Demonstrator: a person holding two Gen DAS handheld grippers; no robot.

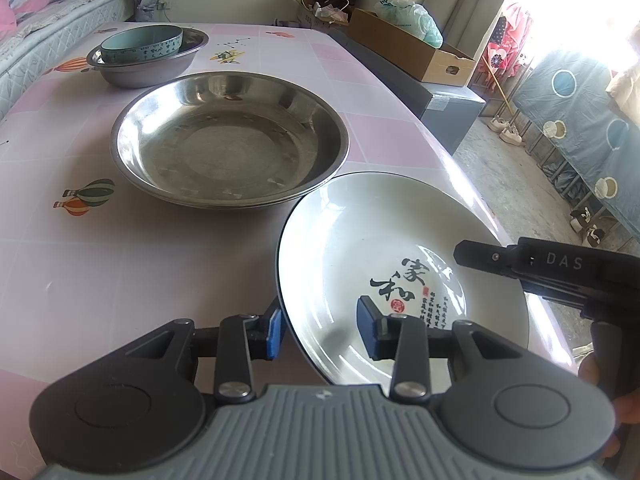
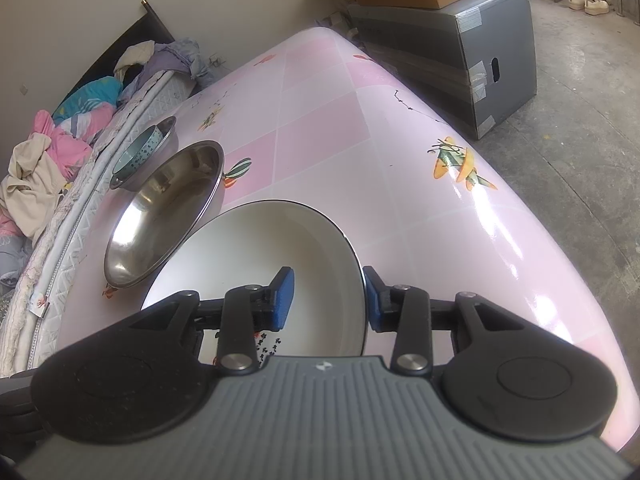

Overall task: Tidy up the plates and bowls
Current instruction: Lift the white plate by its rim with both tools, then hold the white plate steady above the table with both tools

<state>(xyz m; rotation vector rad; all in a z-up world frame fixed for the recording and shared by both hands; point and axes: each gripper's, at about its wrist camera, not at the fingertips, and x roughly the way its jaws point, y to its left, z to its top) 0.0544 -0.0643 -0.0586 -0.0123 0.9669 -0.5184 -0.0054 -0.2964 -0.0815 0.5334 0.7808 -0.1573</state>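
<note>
Two grippers straddle the glossy round white ceramic plate (image 1: 340, 248): left gripper (image 1: 320, 330) and right gripper (image 2: 329, 300), blue pads apart, gripping nothing; its near rim is hidden.

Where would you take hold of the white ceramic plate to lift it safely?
Grip the white ceramic plate by its thin raised rim, from opposite near edges, one pad inside and one outside. The left gripper and right gripper already straddle it there, though neither looks clamped.
</note>
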